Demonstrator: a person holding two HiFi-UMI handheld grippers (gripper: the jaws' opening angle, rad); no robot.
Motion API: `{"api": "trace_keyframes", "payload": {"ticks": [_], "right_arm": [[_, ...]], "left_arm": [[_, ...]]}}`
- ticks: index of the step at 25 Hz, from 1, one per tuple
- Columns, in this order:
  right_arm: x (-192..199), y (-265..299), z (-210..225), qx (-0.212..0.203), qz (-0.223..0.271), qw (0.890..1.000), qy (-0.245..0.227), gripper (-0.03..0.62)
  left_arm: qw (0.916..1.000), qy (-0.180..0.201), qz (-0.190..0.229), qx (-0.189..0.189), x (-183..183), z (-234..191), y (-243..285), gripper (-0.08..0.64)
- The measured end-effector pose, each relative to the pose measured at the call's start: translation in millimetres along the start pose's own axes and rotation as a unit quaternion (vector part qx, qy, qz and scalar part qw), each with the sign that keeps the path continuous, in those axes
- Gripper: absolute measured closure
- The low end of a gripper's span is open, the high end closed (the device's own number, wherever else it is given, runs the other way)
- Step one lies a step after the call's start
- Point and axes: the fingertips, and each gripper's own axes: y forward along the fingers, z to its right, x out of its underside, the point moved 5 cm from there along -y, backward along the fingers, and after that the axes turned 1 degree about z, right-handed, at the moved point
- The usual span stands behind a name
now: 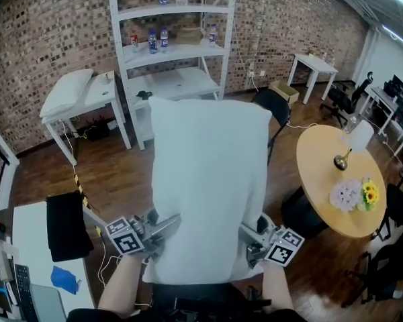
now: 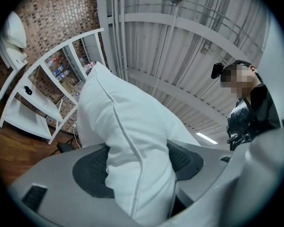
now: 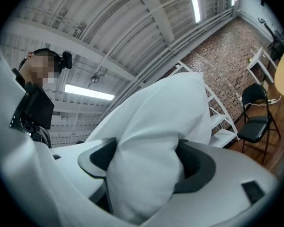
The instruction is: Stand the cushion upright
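White cushion [image 1: 208,186] held aloft, upright, over wooden floor [image 1: 121,173]. Left gripper [image 1: 162,228] and right gripper [image 1: 245,237] clamped on its lower corners (fabric bunched between pads).

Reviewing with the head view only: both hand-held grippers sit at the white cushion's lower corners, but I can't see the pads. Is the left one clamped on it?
Observer: Yes. In the left gripper view the left hand-held gripper squeezes the cushion between both dark pads.
Operator: And the right?
Observer: Same: the right hand-held gripper pinches a bulging fold of it.
Operator: What exactly sits between the left jaws?
Observer: The cushion's piped seam, running down between them.
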Motion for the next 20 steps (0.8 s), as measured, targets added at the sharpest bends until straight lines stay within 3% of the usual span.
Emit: {"api": "trace_keyframes", "payload": {"ticks": [4,8,11,15,20], "right_arm": [[-28,-22,39,0.004,0.014,1.0,-0.015,0.233],[-56,-53,74,0.009,0.015,1.0,-0.023,0.233],[-62,-77,91,0.012,0.017,1.0,-0.001,0.233],[-83,-66,131,0.006,0.032,0.999,0.009,0.233],[-86,-59,159,0.01,0.021,0.999,0.036,0.233]], "left_arm": [[0.9999,0.011,-0.002,0.011,14,-7,54,0.253],[0.9998,-0.006,0.007,0.02,39,-11,100,0.253],[0.9997,-0.018,-0.002,0.015,57,-11,121,0.253],[0.9996,-0.015,-0.016,0.016,48,-35,164,0.253],[0.9991,-0.04,-0.013,-0.006,54,-56,179,0.253]]}}
